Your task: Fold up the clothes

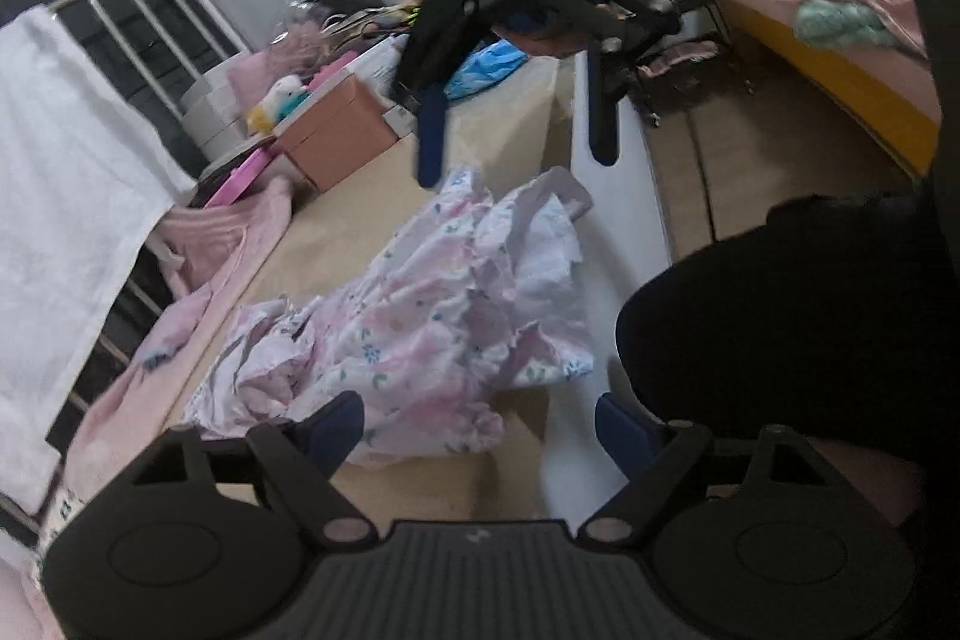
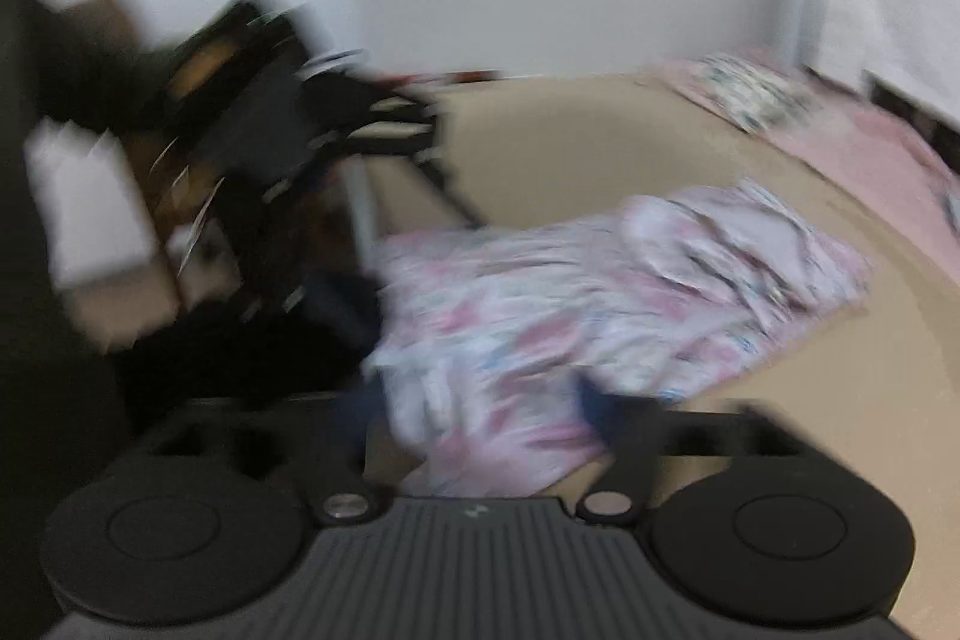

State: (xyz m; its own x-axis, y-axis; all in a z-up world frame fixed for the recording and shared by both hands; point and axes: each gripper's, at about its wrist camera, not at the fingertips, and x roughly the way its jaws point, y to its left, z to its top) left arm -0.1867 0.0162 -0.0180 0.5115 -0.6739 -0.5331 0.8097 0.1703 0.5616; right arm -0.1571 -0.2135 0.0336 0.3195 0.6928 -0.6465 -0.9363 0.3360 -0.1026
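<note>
Here a crumpled floral garment (image 1: 420,328) in pink and white lies in a heap on the tan tabletop (image 1: 360,220), close to its near edge. The left gripper (image 1: 480,424) sits low over the nearer end of the cloth, its blue-tipped fingers (image 1: 333,427) spread wide with nothing between them. The right gripper (image 1: 519,154) hangs above the far end, fingers apart and empty. A brown box (image 1: 339,136) stands further back beside other clutter.

Dim, soft indoor light w/ fisheye-bent edges; right wrist view heavily motion-blurred, left fairly sharp.
</note>
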